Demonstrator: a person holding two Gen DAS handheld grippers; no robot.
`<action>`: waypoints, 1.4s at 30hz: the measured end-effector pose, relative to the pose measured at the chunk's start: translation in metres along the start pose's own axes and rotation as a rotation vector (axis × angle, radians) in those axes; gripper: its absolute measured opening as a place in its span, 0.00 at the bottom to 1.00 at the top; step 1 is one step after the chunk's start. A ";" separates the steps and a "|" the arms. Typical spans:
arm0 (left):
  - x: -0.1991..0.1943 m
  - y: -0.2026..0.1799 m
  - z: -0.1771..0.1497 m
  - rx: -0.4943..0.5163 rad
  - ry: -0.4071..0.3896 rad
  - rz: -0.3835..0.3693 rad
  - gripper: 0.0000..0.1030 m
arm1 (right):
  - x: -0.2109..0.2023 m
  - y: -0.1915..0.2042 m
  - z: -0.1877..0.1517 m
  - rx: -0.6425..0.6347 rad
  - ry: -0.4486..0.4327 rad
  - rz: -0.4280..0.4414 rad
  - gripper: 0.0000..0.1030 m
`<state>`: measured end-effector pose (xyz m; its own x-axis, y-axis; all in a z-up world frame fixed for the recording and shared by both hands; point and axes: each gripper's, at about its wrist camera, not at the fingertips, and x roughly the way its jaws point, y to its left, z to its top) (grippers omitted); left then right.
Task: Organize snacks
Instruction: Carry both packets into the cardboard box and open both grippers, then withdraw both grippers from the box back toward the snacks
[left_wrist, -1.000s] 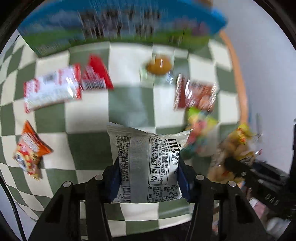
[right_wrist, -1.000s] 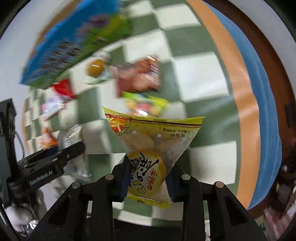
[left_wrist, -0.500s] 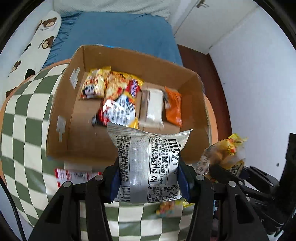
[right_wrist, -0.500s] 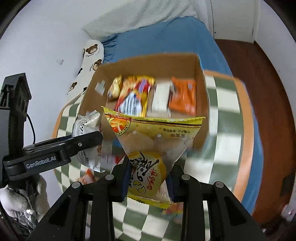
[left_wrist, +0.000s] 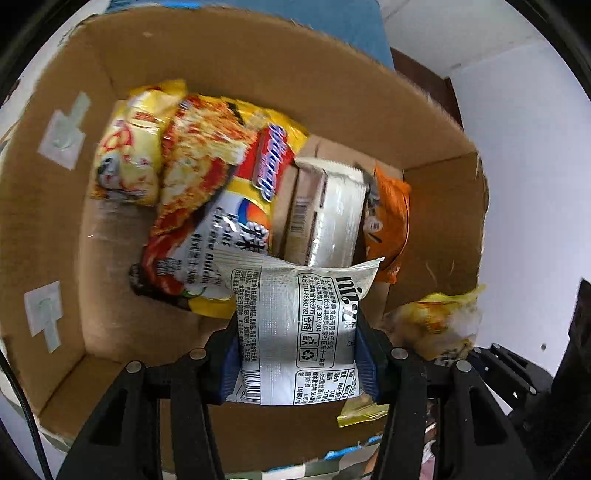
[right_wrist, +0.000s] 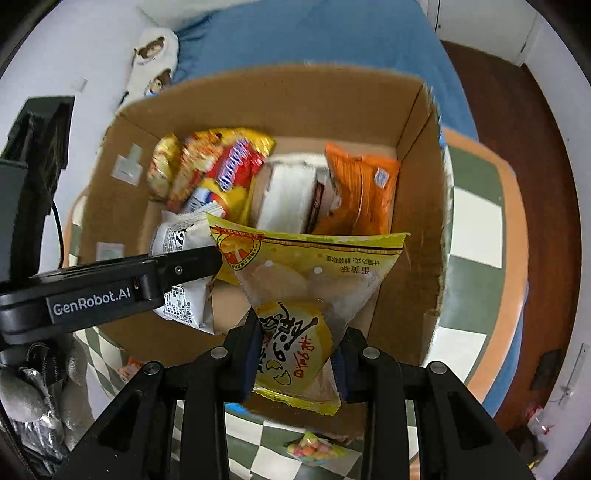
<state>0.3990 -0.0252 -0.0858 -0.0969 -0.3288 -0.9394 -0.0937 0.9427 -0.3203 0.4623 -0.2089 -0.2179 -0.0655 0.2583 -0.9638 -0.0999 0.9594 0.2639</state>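
Blurred, perhaps candy, packet below box

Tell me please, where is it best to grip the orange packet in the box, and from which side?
Judging by its pose, grip the orange packet at its upper crimped edge, coming from above. It leans against the white packet near the cardboard box wall, so side access looks blocked.

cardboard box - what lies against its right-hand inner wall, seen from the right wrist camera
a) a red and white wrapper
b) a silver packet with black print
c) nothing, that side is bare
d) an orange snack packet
d: in the right wrist view the orange snack packet lies in the cardboard box beside its right-hand wall, with a white packet to its left.
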 end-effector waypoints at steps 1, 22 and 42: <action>0.004 -0.001 0.000 0.009 0.011 0.004 0.49 | 0.007 -0.002 0.001 0.001 0.027 0.000 0.35; -0.068 0.012 -0.049 0.157 -0.304 0.213 0.75 | -0.017 0.003 -0.036 0.114 -0.160 -0.133 0.84; -0.124 0.016 -0.151 0.204 -0.598 0.268 0.75 | -0.079 0.059 -0.128 0.086 -0.443 -0.174 0.84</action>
<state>0.2597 0.0223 0.0444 0.4783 -0.0498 -0.8768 0.0517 0.9983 -0.0284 0.3341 -0.1875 -0.1218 0.3758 0.0988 -0.9214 0.0116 0.9937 0.1113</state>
